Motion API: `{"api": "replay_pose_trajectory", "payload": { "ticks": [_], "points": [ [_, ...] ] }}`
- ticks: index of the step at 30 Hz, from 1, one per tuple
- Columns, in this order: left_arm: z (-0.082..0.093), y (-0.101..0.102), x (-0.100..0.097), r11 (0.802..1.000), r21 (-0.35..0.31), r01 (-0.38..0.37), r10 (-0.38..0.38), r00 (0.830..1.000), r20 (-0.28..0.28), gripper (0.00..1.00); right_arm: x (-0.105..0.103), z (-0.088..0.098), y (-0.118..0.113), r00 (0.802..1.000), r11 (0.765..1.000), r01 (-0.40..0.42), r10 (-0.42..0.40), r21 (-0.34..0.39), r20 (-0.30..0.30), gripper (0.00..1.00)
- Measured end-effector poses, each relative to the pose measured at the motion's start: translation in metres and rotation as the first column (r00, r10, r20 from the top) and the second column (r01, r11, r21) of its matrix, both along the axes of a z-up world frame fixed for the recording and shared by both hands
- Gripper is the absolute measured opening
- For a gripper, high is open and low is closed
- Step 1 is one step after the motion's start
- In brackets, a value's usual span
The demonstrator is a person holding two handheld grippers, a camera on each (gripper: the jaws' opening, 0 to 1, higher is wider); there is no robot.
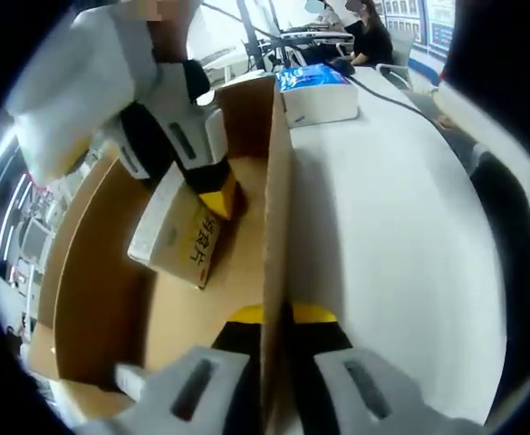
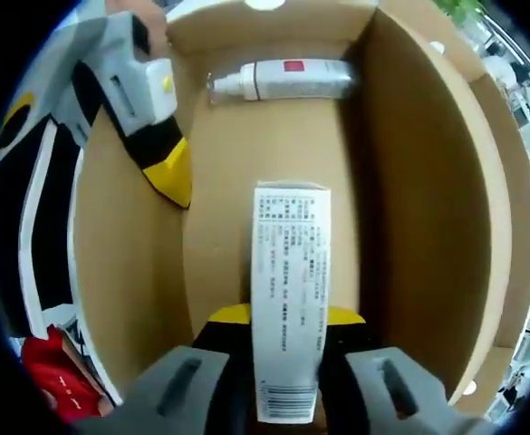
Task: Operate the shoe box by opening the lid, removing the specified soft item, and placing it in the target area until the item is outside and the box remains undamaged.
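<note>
An open brown cardboard shoe box [image 1: 101,299] sits on a white table [image 1: 400,236]. My left gripper [image 1: 280,314] is shut on the box's side wall [image 1: 276,208], one yellow-tipped jaw inside and one outside. Over that same wall the left gripper [image 2: 169,168] enters the right gripper view from the left. My right gripper [image 2: 285,315] is inside the box, shut on a long white printed pack [image 2: 287,290]. In the left gripper view that pack [image 1: 185,237] looks white and tan, tilted, held by the right gripper [image 1: 212,195] coming from the upper left.
A white bottle with a red label [image 2: 287,80] lies against the box's far end wall. A white box with a blue top [image 1: 319,91] stands further along the table, and a person [image 1: 369,36] sits beyond it. Something red [image 2: 56,372] lies outside the box.
</note>
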State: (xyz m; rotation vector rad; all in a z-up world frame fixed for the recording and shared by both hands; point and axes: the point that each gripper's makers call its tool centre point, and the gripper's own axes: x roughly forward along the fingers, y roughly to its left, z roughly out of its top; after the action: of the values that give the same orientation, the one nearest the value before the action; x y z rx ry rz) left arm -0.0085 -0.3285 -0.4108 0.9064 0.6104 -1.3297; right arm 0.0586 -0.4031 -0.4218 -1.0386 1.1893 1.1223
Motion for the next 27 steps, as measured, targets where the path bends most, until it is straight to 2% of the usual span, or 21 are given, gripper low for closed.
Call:
{"api": "replay_pose_trajectory", "payload": {
  "ticks": [5,8,9,12,16,24,27],
  "points": [
    [0.001,0.0,0.0,1.0,0.0,0.003,-0.003,1.0,0.0,0.03,-0.003,0.004,0.001,1.0,1.0,-0.005,0.005,-0.011,0.005,0.23],
    [0.002,0.0,0.0,1.0,0.001,0.004,-0.004,1.0,0.0,0.03,-0.002,0.005,0.001,0.998,0.998,-0.066,0.066,0.002,0.009,0.23],
    [0.003,0.0,-0.001,1.0,0.001,0.004,-0.004,1.0,0.001,0.03,0.0,0.004,0.0,0.999,0.999,-0.053,0.053,0.001,0.006,0.23],
    [-0.008,0.0,0.002,1.0,0.001,0.003,-0.003,1.0,0.0,0.03,-0.001,0.005,0.001,0.999,0.999,-0.04,0.04,0.001,-0.01,0.23],
    [-0.003,0.0,0.0,1.0,0.0,0.002,-0.002,1.0,0.0,0.03,-0.003,0.007,0.0,0.999,0.999,-0.048,0.048,0.008,0.005,0.23],
    [-0.001,0.0,0.0,1.0,-0.002,-0.006,0.006,1.0,0.002,0.03,0.005,0.019,0.005,0.997,0.995,0.071,-0.072,0.075,0.012,0.22],
    [-0.003,0.0,0.001,1.0,-0.002,-0.003,0.003,1.0,0.0,0.03,0.006,0.031,0.004,0.991,0.986,0.13,-0.132,0.104,0.013,0.22]
  ]
}}
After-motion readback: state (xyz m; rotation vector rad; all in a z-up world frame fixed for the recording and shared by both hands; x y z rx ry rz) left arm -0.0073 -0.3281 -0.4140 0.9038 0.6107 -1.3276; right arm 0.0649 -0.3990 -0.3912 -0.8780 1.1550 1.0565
